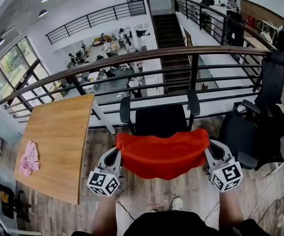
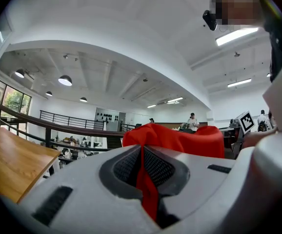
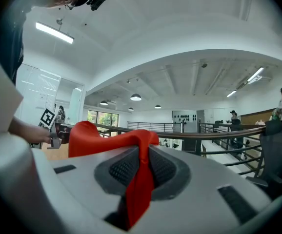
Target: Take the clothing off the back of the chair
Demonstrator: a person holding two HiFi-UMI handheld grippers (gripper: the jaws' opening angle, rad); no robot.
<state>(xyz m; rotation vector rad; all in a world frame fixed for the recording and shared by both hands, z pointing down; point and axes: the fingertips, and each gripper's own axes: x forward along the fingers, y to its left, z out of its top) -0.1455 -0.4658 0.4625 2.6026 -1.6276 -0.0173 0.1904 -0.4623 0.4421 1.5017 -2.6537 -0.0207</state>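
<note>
Black office chair [image 1: 160, 119] stood with its back toward the person. Red garment [image 1: 164, 154] spanned that back as a bunched band, its long axis running left to right. Whether it still rested on the back could not be told. Judged: grasp done, lifting clear remained. Left gripper [image 1: 116, 156] was clamped on the garment's left end and right gripper [image 1: 212, 155] on its right end, with cloth pinched between the pads.
</note>
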